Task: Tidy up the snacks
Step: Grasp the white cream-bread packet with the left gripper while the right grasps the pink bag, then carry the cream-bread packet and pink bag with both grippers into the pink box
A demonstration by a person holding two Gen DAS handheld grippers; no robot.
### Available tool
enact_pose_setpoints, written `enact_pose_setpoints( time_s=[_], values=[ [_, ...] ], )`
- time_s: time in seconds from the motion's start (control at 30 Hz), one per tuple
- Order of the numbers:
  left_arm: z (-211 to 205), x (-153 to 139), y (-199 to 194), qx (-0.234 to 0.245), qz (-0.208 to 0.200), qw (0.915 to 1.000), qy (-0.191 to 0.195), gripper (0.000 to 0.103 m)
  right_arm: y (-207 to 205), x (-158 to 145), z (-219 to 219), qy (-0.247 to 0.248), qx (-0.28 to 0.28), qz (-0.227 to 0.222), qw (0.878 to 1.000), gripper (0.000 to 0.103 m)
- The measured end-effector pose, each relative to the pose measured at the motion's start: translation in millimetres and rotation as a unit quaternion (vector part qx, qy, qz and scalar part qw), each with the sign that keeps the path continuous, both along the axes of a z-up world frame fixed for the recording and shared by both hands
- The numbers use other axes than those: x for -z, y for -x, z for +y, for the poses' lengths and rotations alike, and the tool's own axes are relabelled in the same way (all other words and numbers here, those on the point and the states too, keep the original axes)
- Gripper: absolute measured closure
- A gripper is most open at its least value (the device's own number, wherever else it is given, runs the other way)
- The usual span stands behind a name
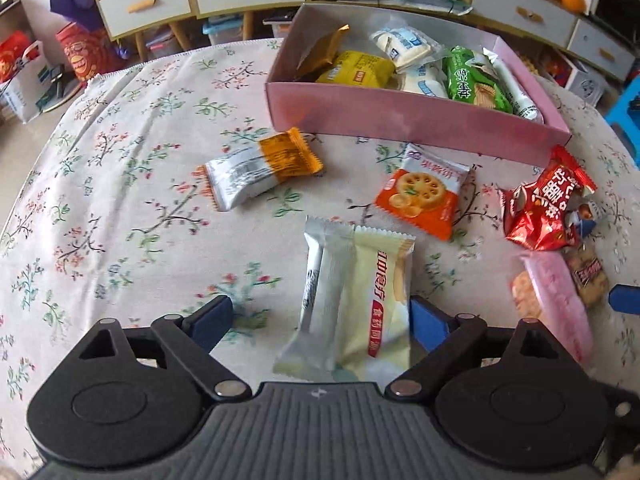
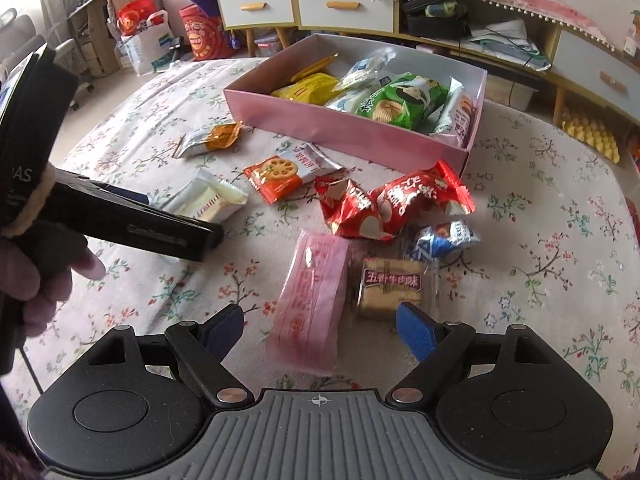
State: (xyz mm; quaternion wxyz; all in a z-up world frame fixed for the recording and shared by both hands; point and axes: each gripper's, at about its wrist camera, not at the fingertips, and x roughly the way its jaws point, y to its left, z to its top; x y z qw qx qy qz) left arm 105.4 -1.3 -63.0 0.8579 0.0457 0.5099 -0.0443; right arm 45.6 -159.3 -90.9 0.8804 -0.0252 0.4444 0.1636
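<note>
A shallow pink cardboard box [image 1: 416,118] sits on a tabletop covered with a cream floral cloth [image 1: 120,200], already holding several wrapped snacks, among them a green biscuit pack [image 1: 476,80] and a yellow pack [image 1: 360,66]. All other places are given from this box.

In the left wrist view, the left hand-held gripper [image 1: 322,318] is open, its blue pads wide apart, with a pale yellow and silver biscuit packet [image 1: 356,300] lying flat on the cloth between them, well in front of the box. The right pad is just beside the packet's edge; the left pad stands clear of it. Nearer the box lie a silver and orange packet [image 1: 260,170] and an orange cracker packet [image 1: 424,192]. A crumpled red foil bag [image 1: 548,208] lies near the box's right front corner.

The right wrist view shows what the left view only clips at its edge: the right hand-held gripper [image 2: 320,326], also open, over a pink translucent packet [image 2: 312,300] and a clear-wrapped block of beige biscuits with a maroon label [image 2: 390,286], both well in front of the box. A small blue and white foil packet [image 2: 444,240] lies just behind them. Only this view shows the left hand-held gripper from outside and the person's hand [image 2: 36,280] holding it
</note>
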Motion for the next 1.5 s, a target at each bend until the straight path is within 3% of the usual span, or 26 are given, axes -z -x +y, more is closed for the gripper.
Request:
enact_pose_setpoints(
  time_s=[0.23,0.57,0.73,0.9,1.5],
  values=[
    [14,-3,9,0.033,-0.023,0.9991,0.012,0.026,1,1,1,-0.037,-0.003,0.018,0.999,0.019],
    [3,-9,11,0.08,-0.034,0.9961,0.014,0.053,-8,14,20,-0.046,-0.005,0.025,0.999,0.044],
    [1,-8,9,0.084,-0.036,0.9957,0.013,0.054,-12,16,31,-0.034,-0.006,-0.002,0.999,0.05],
    [3,-9,9,0.089,-0.036,0.9953,0.015,0.056,-14,12,37,-0.026,-0.013,-0.017,0.999,0.066],
    [21,-24,3,0.064,-0.036,0.9961,0.049,0.058,-19,-16,27,-0.105,-0.001,-0.01,0.994,0.069]
  ],
)
